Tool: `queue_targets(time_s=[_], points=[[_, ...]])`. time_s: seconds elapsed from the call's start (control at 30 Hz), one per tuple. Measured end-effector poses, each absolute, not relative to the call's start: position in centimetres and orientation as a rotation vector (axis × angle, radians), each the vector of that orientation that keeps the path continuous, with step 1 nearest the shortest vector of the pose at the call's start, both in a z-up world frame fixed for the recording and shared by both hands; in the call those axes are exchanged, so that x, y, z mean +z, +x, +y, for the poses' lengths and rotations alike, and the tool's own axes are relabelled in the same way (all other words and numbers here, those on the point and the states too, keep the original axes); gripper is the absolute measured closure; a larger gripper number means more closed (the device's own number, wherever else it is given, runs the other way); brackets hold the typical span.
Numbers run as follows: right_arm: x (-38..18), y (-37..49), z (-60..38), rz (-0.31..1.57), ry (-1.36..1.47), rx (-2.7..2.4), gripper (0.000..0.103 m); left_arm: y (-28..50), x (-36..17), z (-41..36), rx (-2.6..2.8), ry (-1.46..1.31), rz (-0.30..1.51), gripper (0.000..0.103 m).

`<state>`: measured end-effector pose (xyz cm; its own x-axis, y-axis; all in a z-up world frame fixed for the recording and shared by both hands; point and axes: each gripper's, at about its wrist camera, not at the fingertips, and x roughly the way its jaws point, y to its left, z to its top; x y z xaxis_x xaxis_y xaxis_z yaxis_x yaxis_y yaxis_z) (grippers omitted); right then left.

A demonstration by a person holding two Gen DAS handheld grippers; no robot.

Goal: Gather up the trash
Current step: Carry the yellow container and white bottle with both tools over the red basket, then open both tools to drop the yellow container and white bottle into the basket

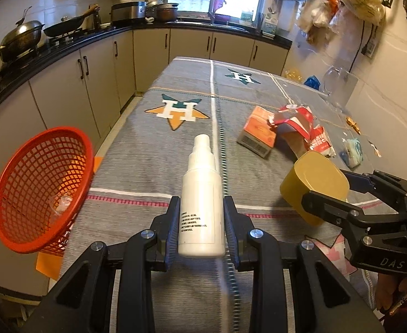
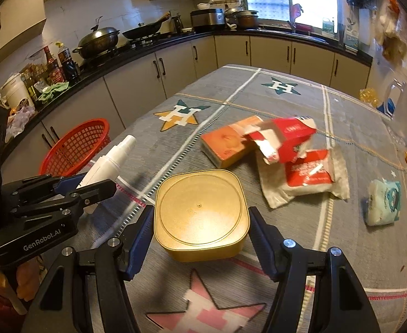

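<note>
My left gripper [image 1: 202,208] is shut on a white spray bottle [image 1: 200,199], which points forward above the table; the same bottle [image 2: 106,161] shows at the left of the right wrist view. My right gripper [image 2: 200,222] is shut on a gold square tub [image 2: 200,213], lifted off the cloth; that tub [image 1: 314,186] hangs to the right of the bottle. A red mesh basket [image 1: 37,191] stands tilted off the table's left edge with a clear scrap inside. An orange box [image 2: 225,147], a torn red carton [image 2: 289,136] and a red-and-white wrapper [image 2: 308,174] lie further out on the table.
A grey cloth with star patterns covers the table [image 1: 153,152]. A small blue-and-white tissue pack [image 2: 383,205] lies at the right. A clear jug [image 1: 339,86] stands at the far right edge. Kitchen cabinets and a black counter with pots run along the left and back.
</note>
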<state>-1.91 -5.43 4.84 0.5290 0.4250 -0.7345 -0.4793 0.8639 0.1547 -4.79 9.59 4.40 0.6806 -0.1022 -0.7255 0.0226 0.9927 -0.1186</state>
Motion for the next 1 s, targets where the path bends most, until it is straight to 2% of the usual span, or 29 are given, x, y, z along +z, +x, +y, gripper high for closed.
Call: queue_targets(time_s=[0.57,1.0], points=[[7.3,-0.2,3.5,0.857,-0.108,0.662,0.032,-6.3,5.6,19.4,0.069,-0.224,0.746,0.074],[7.6,2.4,12.8,0.908,-0.071,0.799,0.032,-6.7,3.7,28.2,0.221,-0.303,0.765,0.074]])
